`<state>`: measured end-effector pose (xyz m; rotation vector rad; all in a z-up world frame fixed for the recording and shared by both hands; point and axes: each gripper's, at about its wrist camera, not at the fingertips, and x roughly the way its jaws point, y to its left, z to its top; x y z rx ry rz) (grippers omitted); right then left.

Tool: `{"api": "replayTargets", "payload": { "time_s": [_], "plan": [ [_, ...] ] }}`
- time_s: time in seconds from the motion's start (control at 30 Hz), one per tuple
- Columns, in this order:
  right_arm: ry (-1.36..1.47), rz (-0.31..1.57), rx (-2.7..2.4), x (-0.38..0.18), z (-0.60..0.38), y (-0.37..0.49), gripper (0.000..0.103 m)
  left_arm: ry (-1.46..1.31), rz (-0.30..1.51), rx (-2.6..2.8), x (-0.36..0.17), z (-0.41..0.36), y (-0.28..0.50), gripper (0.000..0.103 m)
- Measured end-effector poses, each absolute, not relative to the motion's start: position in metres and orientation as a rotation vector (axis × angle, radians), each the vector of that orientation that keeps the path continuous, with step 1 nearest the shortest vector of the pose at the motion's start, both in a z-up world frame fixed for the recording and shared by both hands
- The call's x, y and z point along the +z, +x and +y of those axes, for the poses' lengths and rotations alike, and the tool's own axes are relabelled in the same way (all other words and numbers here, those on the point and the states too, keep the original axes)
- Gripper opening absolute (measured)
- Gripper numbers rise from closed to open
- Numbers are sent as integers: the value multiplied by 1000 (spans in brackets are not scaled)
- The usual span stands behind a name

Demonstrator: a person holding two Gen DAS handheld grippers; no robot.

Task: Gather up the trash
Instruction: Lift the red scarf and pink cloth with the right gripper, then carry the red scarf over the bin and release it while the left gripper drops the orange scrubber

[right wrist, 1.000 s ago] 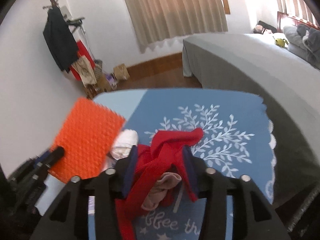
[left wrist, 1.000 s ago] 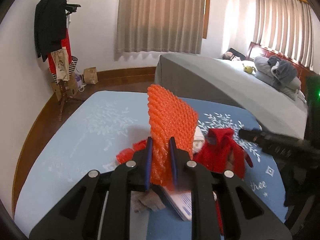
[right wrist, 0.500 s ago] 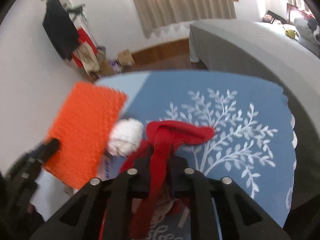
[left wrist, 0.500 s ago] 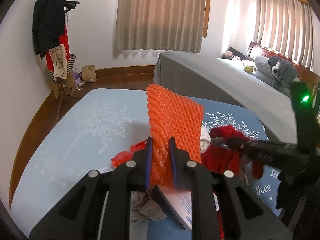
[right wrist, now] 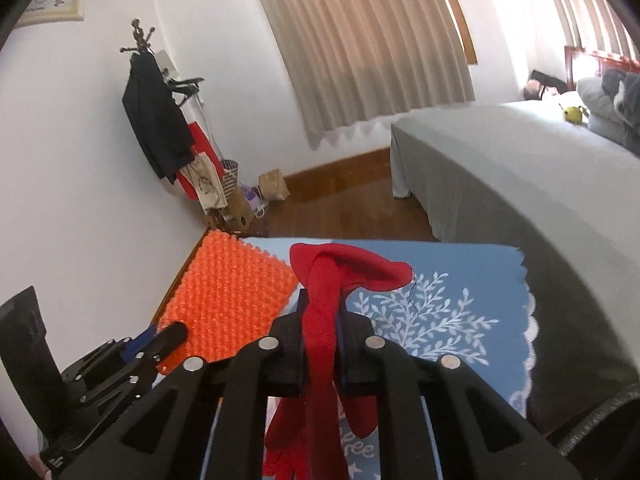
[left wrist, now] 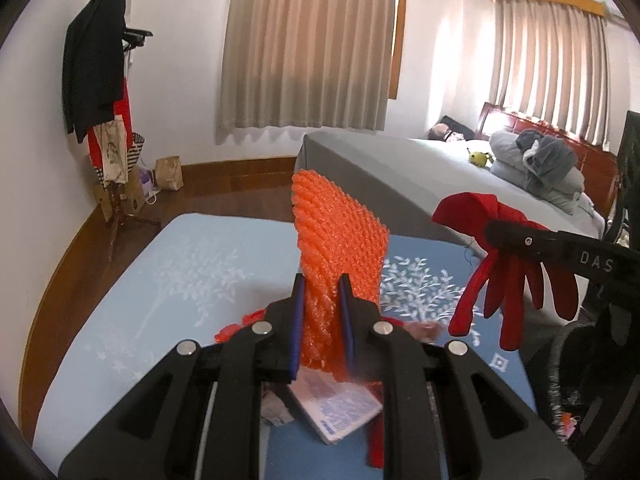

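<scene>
Left tongs (left wrist: 322, 320) grip orange bubble wrap (left wrist: 340, 248), right tongs (right wrist: 320, 336) pinch a red glove (right wrist: 320, 312); a booklet (left wrist: 334, 412) lies below.

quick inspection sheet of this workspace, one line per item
surface: blue mat with white tree print, over a wooden floor.
job's things: orange bubble wrap and red glove, both held clear of the mat.
clutter: printed packet, crumpled tissue and red scraps on the mat.
grippers: left gripper shut on the bubble wrap; right gripper shut on the glove.
cables: nothing seen.
surroundings: grey bed, coat stand with clothes, paper bag, drawn curtains.
</scene>
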<state>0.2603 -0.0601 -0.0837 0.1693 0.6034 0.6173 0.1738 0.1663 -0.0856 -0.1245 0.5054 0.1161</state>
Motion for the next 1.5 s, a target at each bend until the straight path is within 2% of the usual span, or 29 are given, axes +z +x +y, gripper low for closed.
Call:
{"api": "replayTargets", "payload": {
  "time_s": [0.4, 1.23, 1.27, 1.4, 1.5],
  "plan": [
    [167, 547, 550, -62, -110, 206, 11, -109, 494, 30, -68, 115, 143, 16],
    [223, 604, 185, -99, -279, 121, 11, -12, 560, -358, -90, -69, 117, 16],
    [226, 611, 173, -101, -286, 118, 16, -8, 569, -372, -92, -76, 117, 16],
    [231, 640, 115, -112, -303, 112, 20, -7, 599, -421, -102, -94, 122, 19],
    [238, 653, 81, -119, -317, 104, 29, -5, 615, -452, -109, -104, 125, 28]
  ]
}}
